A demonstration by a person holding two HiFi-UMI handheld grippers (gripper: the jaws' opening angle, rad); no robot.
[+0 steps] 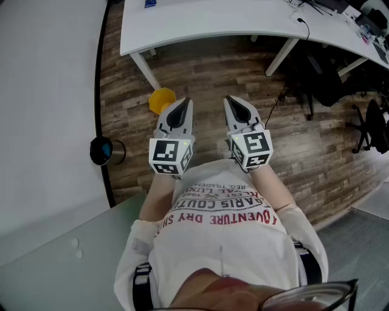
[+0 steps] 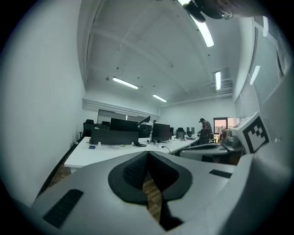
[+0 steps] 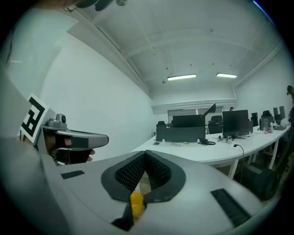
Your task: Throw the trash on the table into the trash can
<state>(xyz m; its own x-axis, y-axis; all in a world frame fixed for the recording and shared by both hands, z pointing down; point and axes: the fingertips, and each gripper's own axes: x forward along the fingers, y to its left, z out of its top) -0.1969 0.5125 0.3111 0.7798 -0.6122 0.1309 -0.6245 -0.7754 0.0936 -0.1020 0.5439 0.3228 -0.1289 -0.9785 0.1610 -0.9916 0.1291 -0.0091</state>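
A wood-plank floor [image 1: 206, 73] and a long white desk [image 1: 213, 24] are shown in an open-plan office, with monitors ranged beyond. Two handheld grippers are held side by side, nearly level. The left gripper [image 1: 182, 103] is seen with its jaws pressed together and nothing between them; the right gripper [image 1: 234, 102] is likewise closed and empty. A yellow trash can [image 1: 161, 100] is set on the floor below and just ahead of the left gripper, beside a desk leg [image 1: 146, 70]. A small blue item [image 1: 149, 3] is seen on the desk, well beyond both grippers.

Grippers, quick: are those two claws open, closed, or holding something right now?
Left gripper: closed, holding nothing.
Right gripper: closed, holding nothing; the yellow seen past its jaws is the yellow bin on the floor.
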